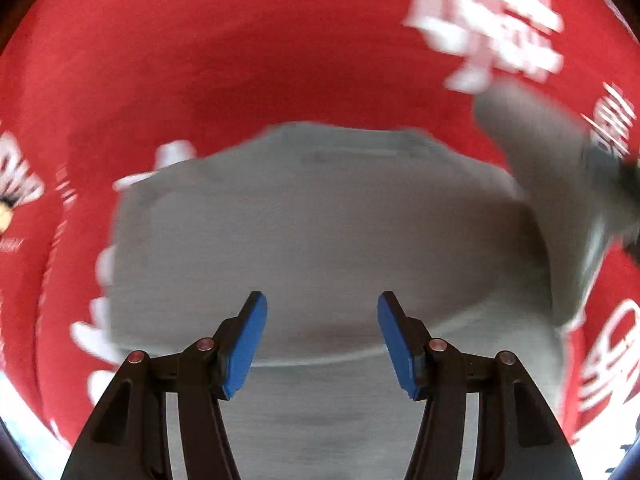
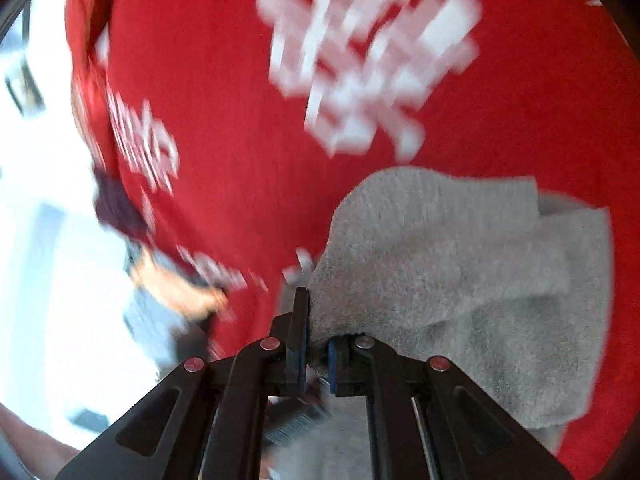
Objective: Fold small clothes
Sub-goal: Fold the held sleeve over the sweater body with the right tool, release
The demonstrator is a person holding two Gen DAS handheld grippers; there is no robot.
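Observation:
A small grey garment (image 1: 320, 220) lies spread on a red cloth with white print (image 1: 240, 60). My left gripper (image 1: 322, 320) is open just above the garment's near part, with its blue pads (image 1: 248, 344) apart and nothing between them. At the right edge of the left wrist view a raised grey flap (image 1: 552, 168) of the garment is lifted. In the right wrist view my right gripper (image 2: 316, 344) is shut on an edge of the grey garment (image 2: 460, 272), which bunches up to the right of the fingers. Both views are blurred by motion.
The red printed cloth (image 2: 240, 160) covers the work surface. Its left edge hangs off in the right wrist view, with a bright floor (image 2: 48, 240) below. A white label or tag (image 2: 296, 424) shows under the right gripper.

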